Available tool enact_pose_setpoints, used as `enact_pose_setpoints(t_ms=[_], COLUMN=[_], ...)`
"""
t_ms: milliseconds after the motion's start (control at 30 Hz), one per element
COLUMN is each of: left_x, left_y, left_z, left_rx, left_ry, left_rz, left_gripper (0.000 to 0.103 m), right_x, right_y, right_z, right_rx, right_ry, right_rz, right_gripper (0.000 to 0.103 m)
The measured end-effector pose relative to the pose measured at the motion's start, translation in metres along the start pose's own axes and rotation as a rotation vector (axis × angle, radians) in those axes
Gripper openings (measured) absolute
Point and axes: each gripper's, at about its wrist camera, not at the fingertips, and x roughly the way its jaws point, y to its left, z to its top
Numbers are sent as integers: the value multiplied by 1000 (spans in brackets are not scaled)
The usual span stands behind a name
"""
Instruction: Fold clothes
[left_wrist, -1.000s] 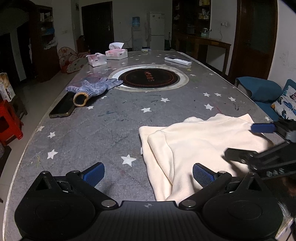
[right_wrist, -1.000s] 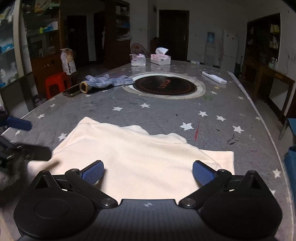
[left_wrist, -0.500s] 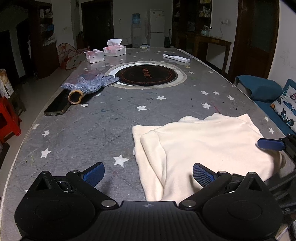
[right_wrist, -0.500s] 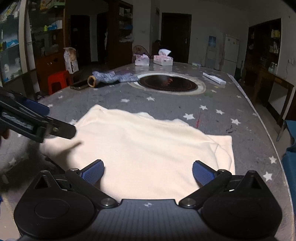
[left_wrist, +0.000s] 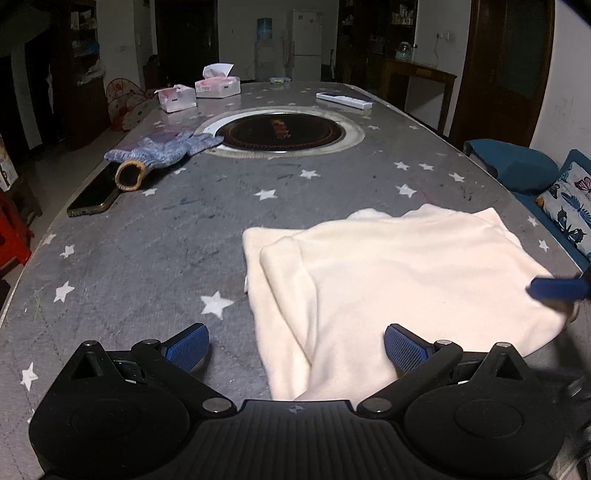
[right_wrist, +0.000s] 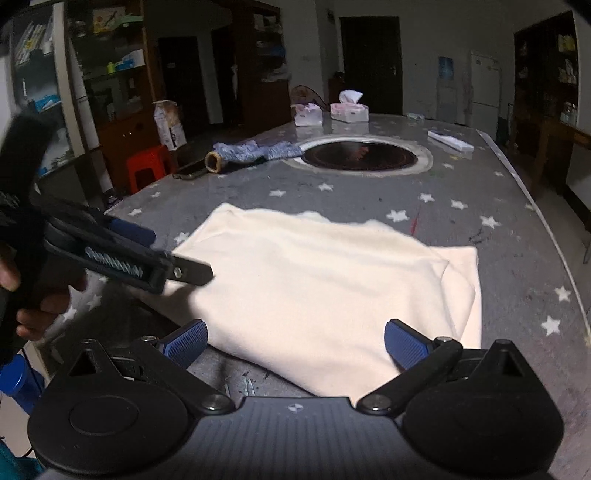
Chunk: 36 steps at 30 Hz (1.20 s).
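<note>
Lying half-folded near the tabletop's (left_wrist: 155, 236) front edge, a cream sweater (left_wrist: 399, 280) sits between two wide-open, empty grippers: left gripper (left_wrist: 295, 343), right gripper (right_wrist: 295, 339).

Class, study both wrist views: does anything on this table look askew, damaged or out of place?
The cream garment is folded unevenly: an under layer sticks out along one side. The star-patterned table cover is scuffed with dark marks. A knit glove lies partly on a phone.

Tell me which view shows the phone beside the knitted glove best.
The left wrist view: the phone lies whole and dark at the table's left edge, the glove's cuff overlapping its far end. In the right wrist view the phone is a small, distant sliver beside the glove.
</note>
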Motion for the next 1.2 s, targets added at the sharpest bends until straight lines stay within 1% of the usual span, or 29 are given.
enact_pose_setpoints(t_ms=[100, 200, 333, 400, 500, 600, 667, 733, 967, 1033, 1200], left_x=[2, 4, 6, 7, 5, 0, -2, -1, 25, 35, 60], left_y=[2, 2, 6, 9, 9, 7, 6, 5, 6, 6, 5], left_z=[0, -1, -1, -1, 2, 9, 15, 24, 51, 54, 64], left_rx=[-1, 8, -5, -14, -11, 6, 18, 29, 51, 56, 67], left_ry=[4, 4, 12, 18, 23, -1, -18, -30, -27, -15, 16], left_rz=[-3, -3, -20, -31, -34, -32, -30, -22, 28, 34, 47], left_gripper=[103, 103, 103, 103, 103, 103, 103, 103, 103, 103, 102], right_x=[-3, 5, 25, 36, 39, 36, 37, 42, 66, 74, 92], right_y=[-9, -23, -47, -58, -62, -60, -59, -61, -73, -77, -79], right_z=[10, 20, 27, 24, 24, 29, 35, 43, 65, 67, 66], right_rx=[6, 24, 101, 124, 103, 80, 66, 64, 63, 55, 38], right_ry=[-20, -22, 12, 46, 61, 53, 44, 42, 54, 65, 105], right_rz=[-9, -22, 3, -12, -48, -56, -84, -133, -270, -294, -323], right_gripper=[103, 103, 103, 103, 102, 102, 102, 102, 102, 102, 103])
